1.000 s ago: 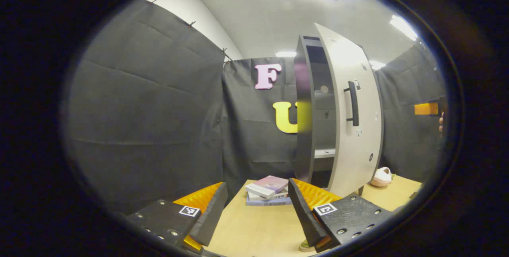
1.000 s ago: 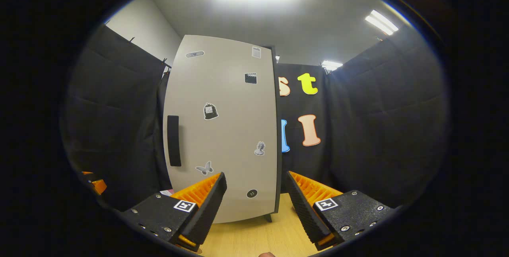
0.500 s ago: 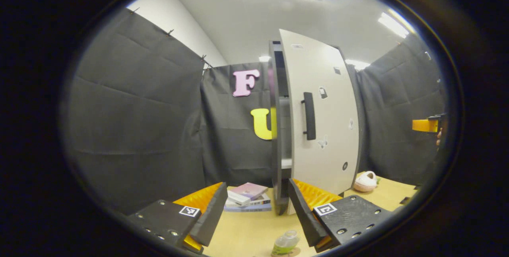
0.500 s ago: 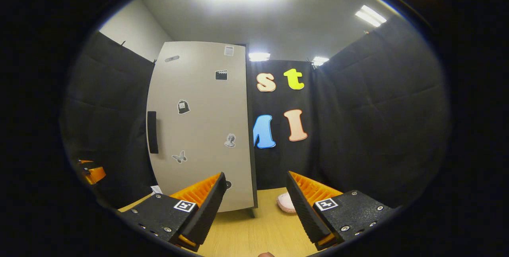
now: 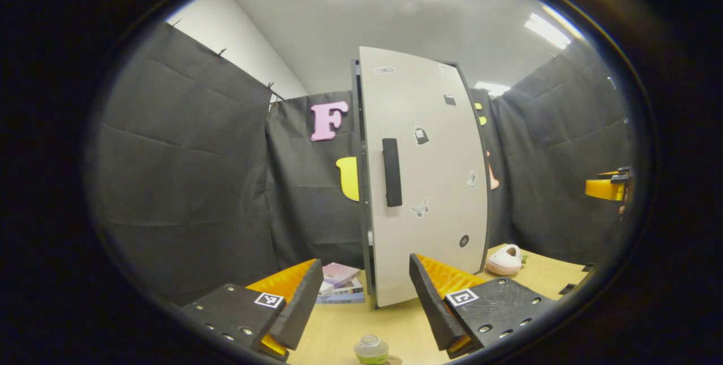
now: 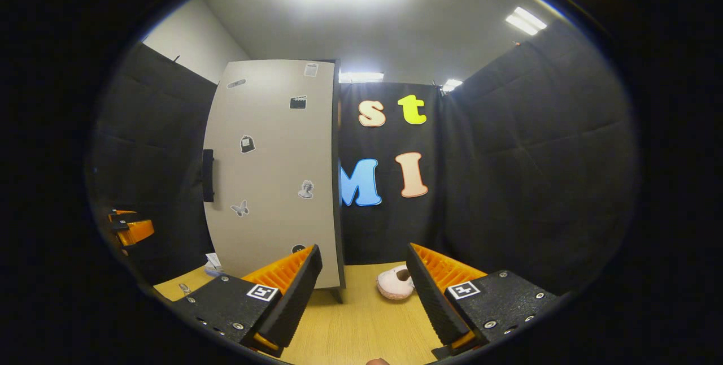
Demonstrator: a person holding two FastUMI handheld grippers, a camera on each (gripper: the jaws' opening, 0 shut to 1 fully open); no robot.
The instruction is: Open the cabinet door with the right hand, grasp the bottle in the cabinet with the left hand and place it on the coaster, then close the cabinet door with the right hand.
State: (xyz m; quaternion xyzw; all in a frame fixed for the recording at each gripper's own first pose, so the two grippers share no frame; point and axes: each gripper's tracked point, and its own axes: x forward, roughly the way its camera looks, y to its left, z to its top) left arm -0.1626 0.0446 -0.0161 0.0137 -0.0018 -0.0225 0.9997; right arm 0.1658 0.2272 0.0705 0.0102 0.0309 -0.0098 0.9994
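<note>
Bottle (image 5: 371, 349), clear with a green band, stands upright on the wooden table (image 5: 361, 320) at the lower edge of the left gripper view, just ahead of the left gripper (image 5: 364, 291) and in line with the gap between its fingers; a sliver of something flat shows at its base, but whether that is the coaster cannot be told. The left gripper's fingers are spread wide and hold nothing. A little farther on, a small stack of books (image 5: 339, 289) lies on the table to the left of the cabinet door (image 5: 423, 184), which sits flush with the dark cabinet frame, its black handle (image 5: 391, 172) upright near the left edge and small stickers scattered over its pale face. A pink slipper (image 5: 504, 260) rests on the table to the right of the cabinet. At the far right of this view part of the right gripper (image 5: 607, 187) shows. In the right gripper view, the right gripper (image 6: 364, 291) is likewise spread apart and empty, clear of the door; beyond it stand the door (image 6: 277, 173) and the slipper (image 6: 395, 284), and the left gripper (image 6: 131, 229) shows at the left.
</note>
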